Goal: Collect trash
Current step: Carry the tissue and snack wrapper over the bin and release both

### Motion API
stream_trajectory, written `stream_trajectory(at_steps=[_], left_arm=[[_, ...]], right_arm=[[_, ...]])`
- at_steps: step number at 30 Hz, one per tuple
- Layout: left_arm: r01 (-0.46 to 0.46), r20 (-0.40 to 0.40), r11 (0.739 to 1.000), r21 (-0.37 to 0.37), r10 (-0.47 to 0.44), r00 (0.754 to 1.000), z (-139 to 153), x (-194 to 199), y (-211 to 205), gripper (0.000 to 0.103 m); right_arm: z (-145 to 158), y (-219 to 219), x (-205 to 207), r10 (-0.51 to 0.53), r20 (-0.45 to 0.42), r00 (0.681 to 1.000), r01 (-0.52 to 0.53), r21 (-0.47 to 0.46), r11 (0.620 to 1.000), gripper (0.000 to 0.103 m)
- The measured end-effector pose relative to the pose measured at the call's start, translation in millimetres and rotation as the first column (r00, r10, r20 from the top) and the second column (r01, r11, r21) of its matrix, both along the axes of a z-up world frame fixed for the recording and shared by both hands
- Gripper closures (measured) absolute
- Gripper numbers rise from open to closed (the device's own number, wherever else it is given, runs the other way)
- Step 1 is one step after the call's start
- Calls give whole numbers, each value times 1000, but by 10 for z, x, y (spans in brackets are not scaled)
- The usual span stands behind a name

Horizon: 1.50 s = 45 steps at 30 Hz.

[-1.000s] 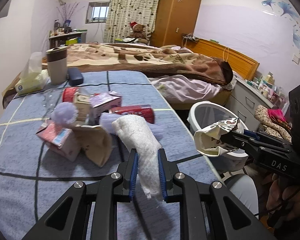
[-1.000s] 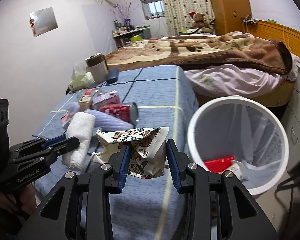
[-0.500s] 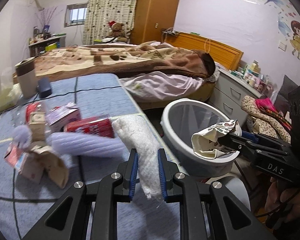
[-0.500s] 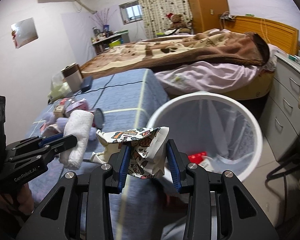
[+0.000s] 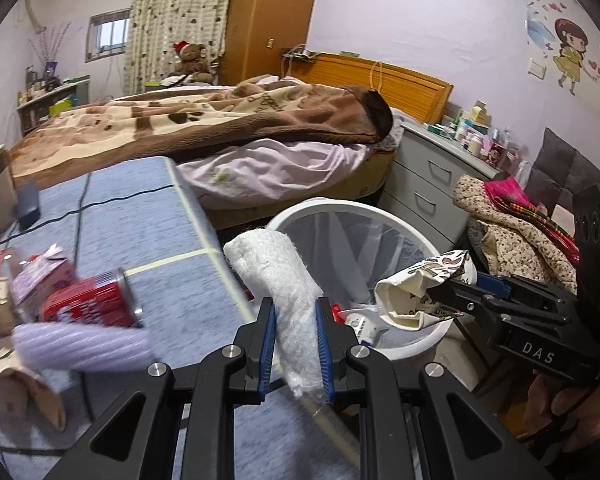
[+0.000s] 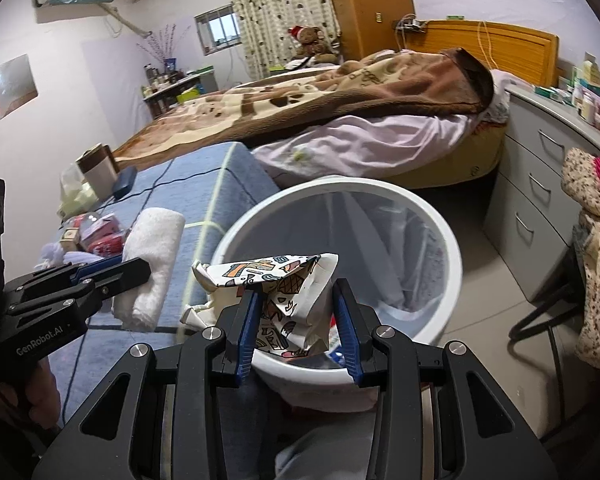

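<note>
Both claws are loaded and the step in hand is the drop into the white bin (image 6: 428, 216), which sits in the middle of the right wrist view and right of centre in the left wrist view. The left gripper (image 5: 296, 344) is clamped tight on a white wad of tissue (image 5: 278, 276), its blue pads pressing both sides near the lower end, so most of the wad stands up above the jaws. The right gripper (image 6: 296, 324) is closed partway on a crumpled printed paper bag (image 6: 284, 292), which fills the gap between its pads. In the right wrist view the bag hangs over the near rim of the bin, so it looks ready to let go; a little more reach toward the bin's centre would keep it from catching on the rim. The wad, in the left wrist view, sits over the line where the blue cloth-covered table (image 5: 140, 216) ends and the bin begins, so I judge it needs to go further toward the right of that frame before release. Open each claw fully and cleanly, since soft tissue may cling to a pad. More trash waits at lower left of the left wrist view, including a red can (image 5: 88, 304)
</note>
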State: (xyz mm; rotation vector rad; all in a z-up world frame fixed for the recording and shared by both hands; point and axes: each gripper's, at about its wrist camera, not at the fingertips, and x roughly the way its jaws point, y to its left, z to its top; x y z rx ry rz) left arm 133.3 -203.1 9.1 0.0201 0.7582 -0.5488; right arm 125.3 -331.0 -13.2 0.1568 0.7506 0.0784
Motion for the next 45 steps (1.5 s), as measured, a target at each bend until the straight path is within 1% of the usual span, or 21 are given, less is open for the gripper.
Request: stream_trajectory(at_steps=[9,16,19,24,25,26,27,28,29,30,36,41,45], left_arm=[[75,-29,997,-29,-76,997,-81,164,-300,83],[111,-62,993,-25,-112,992,-214,288,-465,83],[113,-83,993,-23,-114,990,-276,344,-484,83],[111,-101,994,-14,-112,989,-341,393,-487,78],[109,-103,994,-15,-110,989,-345,400,-484,75],[107,-104,994,-17,-108,989,-346,408,-479,68],[103,-106,994,-24,-105,989,-345,417,-464,65],[100,-106,995,-29,-103,989,-341,420,-456,63],[99,-105,995,-32,-102,989,-332,419,-447,63],[96,-101,995,-34,-99,990,-320,418,-432,63],[70,-93,997,-38,-74,993,-260,395,-334,63],[52,-90,998,-45,-56,994,-206,353,-238,63],[41,-84,998,-43,-45,995,-171,310,-183,63]], right_arm=[[-89,-202,36,-62,-31,998,62,-12,998,66],[-157,-255,92,-79,-72,994,77,-37,996,65],[-194,-270,127,-84,-95,992,80,-44,996,65],[-228,-265,139,-91,-120,989,83,-67,994,64],[-223,-264,131,-91,-118,989,83,-68,994,64],[-218,-261,129,-93,-117,989,85,-70,994,62],[-210,-265,122,-96,-114,989,88,-74,993,61],[-201,-270,115,-98,-111,989,90,-75,993,57],[-196,-274,116,-99,-109,989,91,-75,993,52],[-194,-282,121,-100,-107,989,92,-74,993,50],[-176,-256,109,-95,-103,990,87,-79,993,50],[-215,-202,121,-93,-138,986,75,-134,988,50],[-226,-174,74,-78,-159,984,55,-145,988,50]])
